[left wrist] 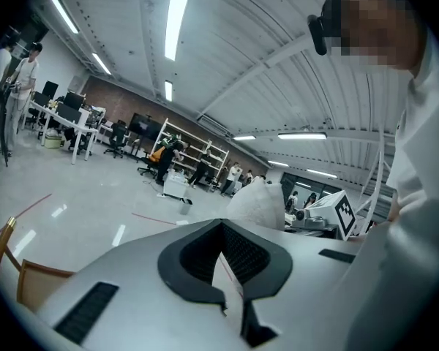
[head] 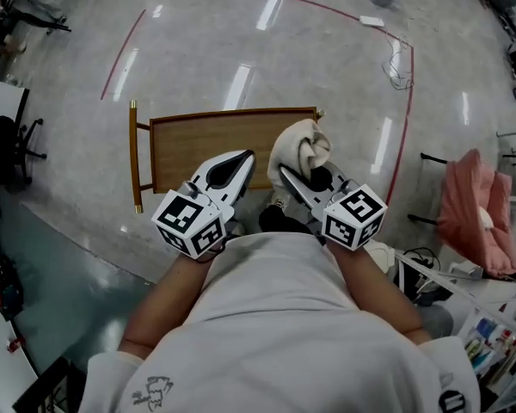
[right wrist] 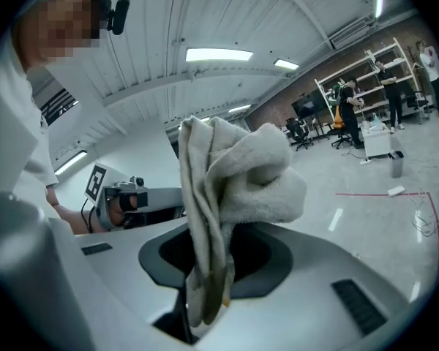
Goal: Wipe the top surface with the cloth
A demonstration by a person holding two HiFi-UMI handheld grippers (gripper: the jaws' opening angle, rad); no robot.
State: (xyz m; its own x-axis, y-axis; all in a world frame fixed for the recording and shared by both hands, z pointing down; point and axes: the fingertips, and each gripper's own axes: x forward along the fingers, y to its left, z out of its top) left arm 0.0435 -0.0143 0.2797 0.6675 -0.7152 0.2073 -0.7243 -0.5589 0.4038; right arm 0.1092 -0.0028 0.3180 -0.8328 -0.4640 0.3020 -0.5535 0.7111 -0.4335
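While the right tool is clamping the bunched cloth beyond its tips, over the wooden table, the left tool beside it is hovering, jaws together and empty. Wiping well is likely demanding flat, even contact and overlapping strokes.

Lab hall, shelving racks, desks

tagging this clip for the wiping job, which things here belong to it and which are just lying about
Part of the job:
- cloth
- right gripper, jaws shut on the cloth
- wooden table, top bare
- left gripper, jaws shut, empty

Just lying about:
- pink fabric
- white cable
- red floor tape
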